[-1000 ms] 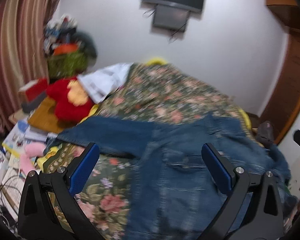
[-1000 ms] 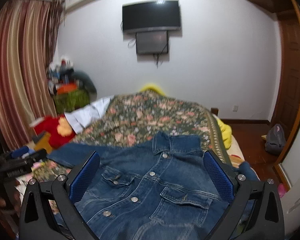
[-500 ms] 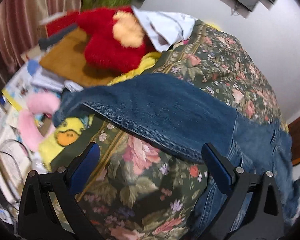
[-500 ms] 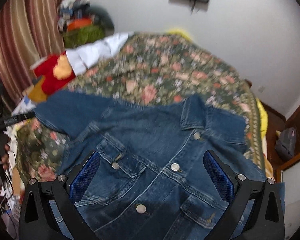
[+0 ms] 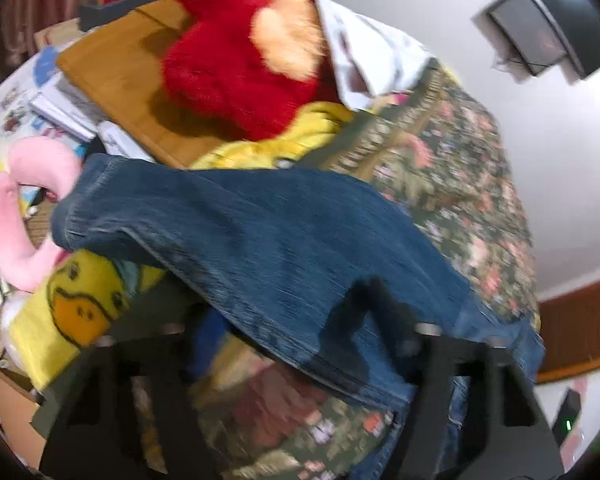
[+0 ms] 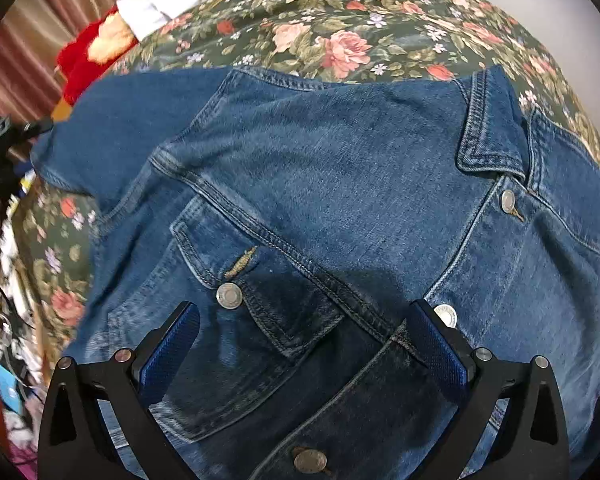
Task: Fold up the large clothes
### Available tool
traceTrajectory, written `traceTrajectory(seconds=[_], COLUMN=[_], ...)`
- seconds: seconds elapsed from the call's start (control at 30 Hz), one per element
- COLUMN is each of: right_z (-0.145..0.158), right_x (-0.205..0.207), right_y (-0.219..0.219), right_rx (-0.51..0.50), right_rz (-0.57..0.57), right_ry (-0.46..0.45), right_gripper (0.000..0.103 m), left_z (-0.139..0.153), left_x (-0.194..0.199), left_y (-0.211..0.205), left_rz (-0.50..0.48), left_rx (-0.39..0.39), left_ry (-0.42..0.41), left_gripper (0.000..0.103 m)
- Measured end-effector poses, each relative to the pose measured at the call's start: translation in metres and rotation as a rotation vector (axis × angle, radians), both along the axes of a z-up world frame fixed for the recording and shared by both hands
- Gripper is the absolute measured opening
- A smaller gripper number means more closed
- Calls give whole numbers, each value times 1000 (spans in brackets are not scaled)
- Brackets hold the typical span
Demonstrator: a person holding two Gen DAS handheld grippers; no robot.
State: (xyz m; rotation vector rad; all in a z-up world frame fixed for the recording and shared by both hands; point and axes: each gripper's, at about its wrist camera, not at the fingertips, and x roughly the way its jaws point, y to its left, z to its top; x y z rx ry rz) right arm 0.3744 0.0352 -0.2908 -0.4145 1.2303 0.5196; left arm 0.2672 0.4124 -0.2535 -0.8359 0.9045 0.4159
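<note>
Bedroom, bed under a floral bedspread (image 6: 340,32), clutter alongside. Denim jacket (image 6: 340,184) lies face up across it, buttoned, sleeve (image 5: 228,220) trailing over the bed's edge toward a red plush toy (image 5: 228,60). Left gripper (image 5: 292,332) is closing, jaws astride the sleeve's lower seam; grip not yet certain through blur. Right gripper (image 6: 300,344) hovers wide open above the chest pocket, holding nothing. First fold likely: sleeve goes across the front. No legible writing; button lettering too small.

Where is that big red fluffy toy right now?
The red plush toy lies beside the bed at the top of the left camera's view, on a brown board, just beyond the denim jacket's sleeve and against a white cloth.
</note>
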Motion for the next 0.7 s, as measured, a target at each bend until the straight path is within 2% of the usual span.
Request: traceTrajectory(seconds=[0.03, 0.1, 0.2, 0.27, 0.4, 0.57, 0.63, 0.7], right_z=[0, 1, 7, 15, 44, 81, 97, 109], right_x=[-3, -8, -14, -18, -20, -31, -38, -42], right_y=[2, 4, 2, -2, -18, -48, -64, -82], right_rx=[-10, -1, 24, 44, 106, 162, 178, 197], right_rz=[12, 39, 51, 48, 35, 23, 19, 8], right_ry=[-9, -7, 12, 15, 1, -68, -101, -121], right_gripper=[103, 103, 103, 103, 103, 103, 103, 103], left_z=[0, 5, 25, 44, 97, 163, 180, 185], left_x=[0, 2, 4, 6, 9, 23, 32, 46], left_y=[2, 3, -8, -20, -54, -128, -162, -188], left_rz=[14, 31, 31, 11, -38, -175, -263, -341], left_rx=[14, 59, 195, 285, 430, 629, 645, 607], left_ry=[6, 20, 29, 15, -79, -216, -265, -284], left_gripper=[40, 26, 14, 13, 10, 9, 9, 9])
